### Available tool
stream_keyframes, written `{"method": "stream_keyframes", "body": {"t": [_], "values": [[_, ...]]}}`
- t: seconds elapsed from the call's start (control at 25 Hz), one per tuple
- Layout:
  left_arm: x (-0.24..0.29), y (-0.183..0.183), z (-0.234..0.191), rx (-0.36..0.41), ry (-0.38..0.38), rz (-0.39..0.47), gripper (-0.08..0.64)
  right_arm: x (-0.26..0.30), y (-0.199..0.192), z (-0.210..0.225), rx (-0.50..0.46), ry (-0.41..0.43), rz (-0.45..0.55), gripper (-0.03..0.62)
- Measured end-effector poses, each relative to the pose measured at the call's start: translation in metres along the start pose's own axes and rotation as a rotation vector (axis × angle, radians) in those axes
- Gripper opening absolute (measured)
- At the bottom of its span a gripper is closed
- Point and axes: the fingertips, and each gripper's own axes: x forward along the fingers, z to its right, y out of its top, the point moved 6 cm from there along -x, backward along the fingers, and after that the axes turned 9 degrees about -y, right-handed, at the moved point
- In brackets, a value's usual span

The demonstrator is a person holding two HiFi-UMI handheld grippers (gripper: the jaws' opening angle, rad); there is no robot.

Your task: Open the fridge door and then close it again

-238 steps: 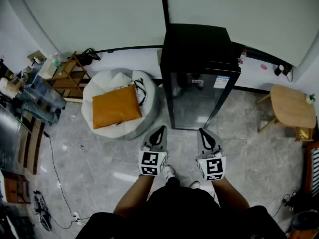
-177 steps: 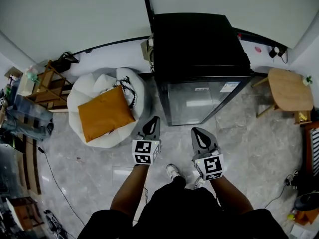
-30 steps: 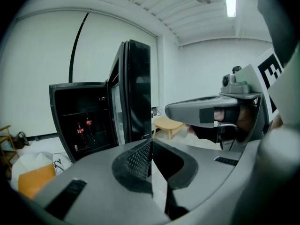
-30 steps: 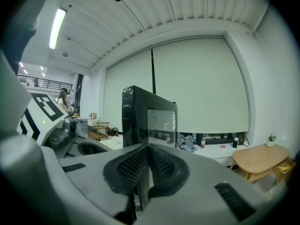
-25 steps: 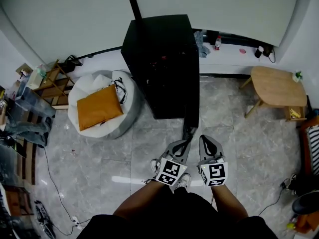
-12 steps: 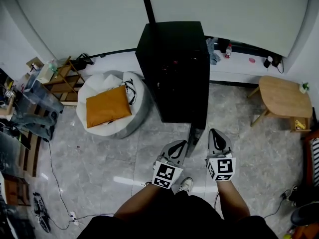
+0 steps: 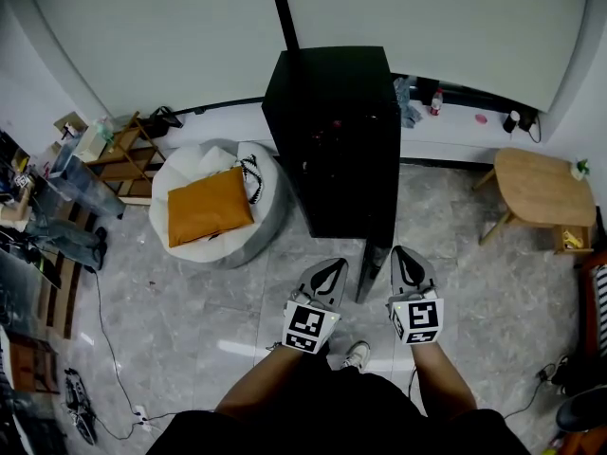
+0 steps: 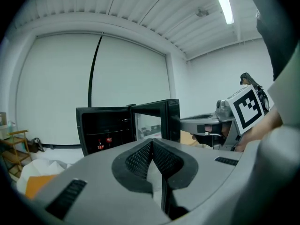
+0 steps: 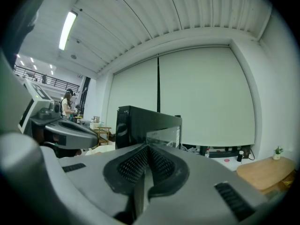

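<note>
The black fridge [image 7: 332, 131] stands in the middle of the head view. Its glass door [image 7: 375, 271] hangs wide open, swung out toward me and seen edge-on. My left gripper [image 7: 327, 269] is shut and empty, just left of the door's free edge and apart from it. My right gripper [image 7: 405, 257] is shut on nothing, just right of the door. In the left gripper view the fridge's dark inside [image 8: 105, 128] shows red bottles [image 8: 104, 141], with the open door [image 8: 157, 118] beside it. The right gripper view shows the fridge [image 9: 138, 123] from its side.
A white beanbag [image 7: 190, 173] with an orange cushion [image 7: 211, 205] lies left of the fridge. A wooden rack [image 7: 128, 150] stands further left, a round wooden table [image 7: 541, 188] at the right. A cable [image 7: 104, 320] runs over the grey floor tiles.
The fridge door was closed in the oldest frames and now stands open. Over the last second my left gripper came off the door's edge, moving left and up.
</note>
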Motion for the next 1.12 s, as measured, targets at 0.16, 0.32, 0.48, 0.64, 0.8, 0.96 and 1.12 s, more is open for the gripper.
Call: {"method": "stream_keyframes", "body": {"t": [0.16, 0.32, 0.48, 0.64, 0.8, 0.96, 1.12], "values": [[-0.002, 0.000, -0.006, -0.001, 0.010, 0.000, 0.021, 0.002, 0.002, -0.005, 0.005, 0.005, 0.001, 0.015], [-0.004, -0.003, -0.011, -0.009, 0.020, -0.006, 0.021, 0.001, 0.001, -0.008, 0.012, 0.007, -0.003, 0.015], [-0.006, -0.005, -0.017, -0.014, 0.029, -0.010, 0.021, 0.001, -0.001, -0.014, 0.018, 0.008, -0.010, 0.015], [-0.010, -0.012, -0.024, -0.030, 0.075, -0.035, 0.021, -0.001, -0.003, -0.017, 0.014, 0.017, -0.016, 0.015], [-0.015, -0.016, -0.033, -0.054, 0.109, -0.038, 0.021, 0.000, -0.003, -0.019, 0.006, 0.031, -0.017, 0.015], [-0.020, -0.019, -0.041, -0.070, 0.129, -0.033, 0.021, 0.001, -0.004, -0.023, 0.006, 0.043, -0.021, 0.015], [-0.025, -0.021, -0.043, -0.072, 0.142, -0.039, 0.021, 0.002, -0.004, -0.027, 0.001, 0.063, -0.022, 0.015]]}}
